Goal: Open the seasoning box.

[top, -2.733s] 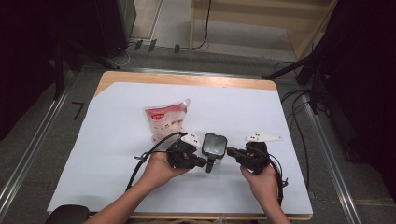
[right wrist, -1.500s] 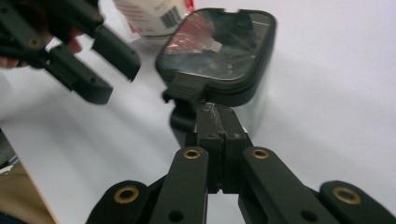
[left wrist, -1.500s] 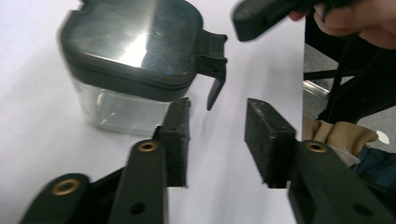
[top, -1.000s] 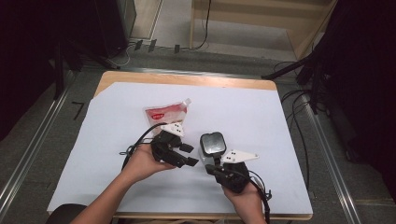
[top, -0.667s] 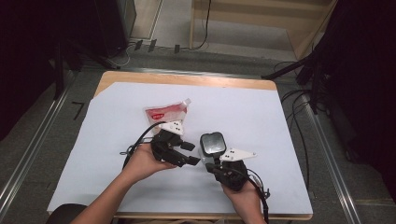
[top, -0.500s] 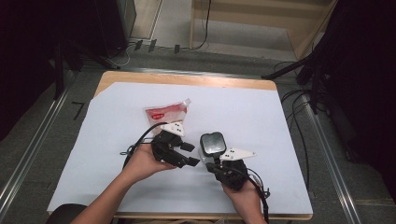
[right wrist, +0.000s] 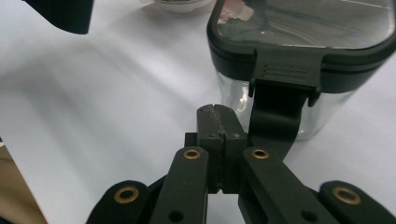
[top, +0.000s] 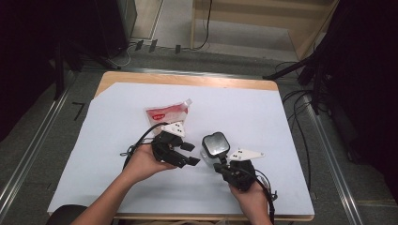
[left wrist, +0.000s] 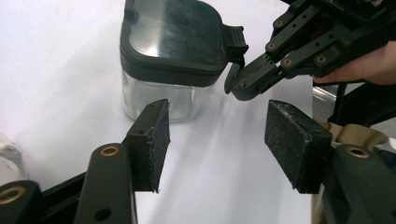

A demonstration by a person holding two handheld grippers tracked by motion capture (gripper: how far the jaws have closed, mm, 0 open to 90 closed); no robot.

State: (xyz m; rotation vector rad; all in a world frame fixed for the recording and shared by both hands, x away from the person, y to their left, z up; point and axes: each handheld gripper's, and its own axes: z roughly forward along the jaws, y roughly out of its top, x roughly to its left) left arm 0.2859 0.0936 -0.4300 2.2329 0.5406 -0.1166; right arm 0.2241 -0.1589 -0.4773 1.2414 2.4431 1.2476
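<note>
A clear container (top: 215, 145) with a dark lid stands on the white sheet near the front middle. Its lid latch (right wrist: 280, 112) hangs down on the near side. My right gripper (top: 219, 165) comes from the front, shut with nothing between its pads, and its tips (right wrist: 218, 116) lie just left of the latch; I cannot tell if they touch. The left gripper view has the same tips (left wrist: 238, 86) under the latch. My left gripper (top: 190, 153) stands open to the left of the container (left wrist: 173, 51), a short way off, with bare sheet between its pads (left wrist: 154, 140).
A pouch with a red label (top: 168, 114) lies flat behind the left hand. The white sheet (top: 263, 112) covers most of the wooden table (top: 187, 78). Cables trail from both grippers toward the front edge. Dark stands and cables surround the table.
Since the oldest frame the left gripper has drawn back left from the container, and the right hand has swung from its right side to its near side. Nothing has visibly moved over the last second.
</note>
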